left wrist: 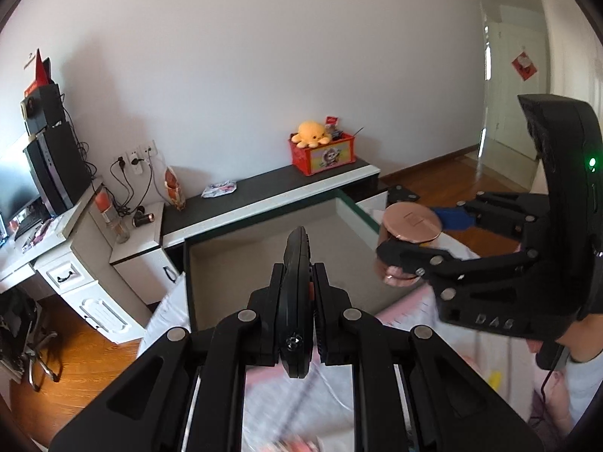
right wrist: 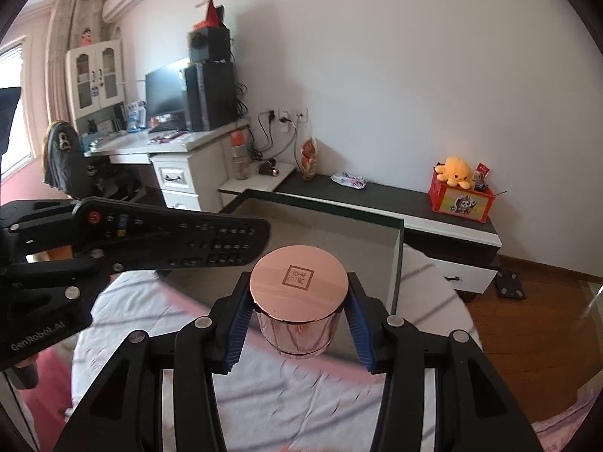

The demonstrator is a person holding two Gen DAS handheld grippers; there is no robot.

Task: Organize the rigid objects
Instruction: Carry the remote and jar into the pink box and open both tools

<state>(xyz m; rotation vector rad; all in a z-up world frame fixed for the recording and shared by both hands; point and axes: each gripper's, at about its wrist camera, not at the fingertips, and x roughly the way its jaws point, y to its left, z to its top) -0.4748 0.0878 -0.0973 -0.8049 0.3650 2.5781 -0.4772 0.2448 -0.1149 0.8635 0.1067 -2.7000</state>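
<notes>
While both my claws hang over the bed (left wrist: 410,324), each is clamped on its own thing. My left claw (left wrist: 297,282) has its jaws nearly together, pinching a black remote (left wrist: 296,301) edge-on, so the remote stands on its thin side and sticks out forward past the fingertips. From the right wrist view the same remote (right wrist: 196,237) shows its button face, with a red button near the gripped end, and its far end reaches just beside the jar's lid. My right claw (right wrist: 299,316) stands partly apart, its blue pads (right wrist: 235,333) pressing both sides of a rose-gold jar (right wrist: 297,324). The jar is upright, with a flat round lid (right wrist: 299,283) bearing a square stamp. In the left wrist view that jar (left wrist: 409,241) sits to the right of the remote, apart from it.

Below and ahead of both claws lies an open box (left wrist: 264,248) with a pale bare floor and dark rim, resting on the bedsheet. Both held things are in the air above its near edge, touching neither box nor bed.

Beyond the box runs a low dark shelf (right wrist: 377,196) along the wall, carrying a red crate (right wrist: 461,201) with a yellow plush octopus (right wrist: 454,171) on top.
</notes>
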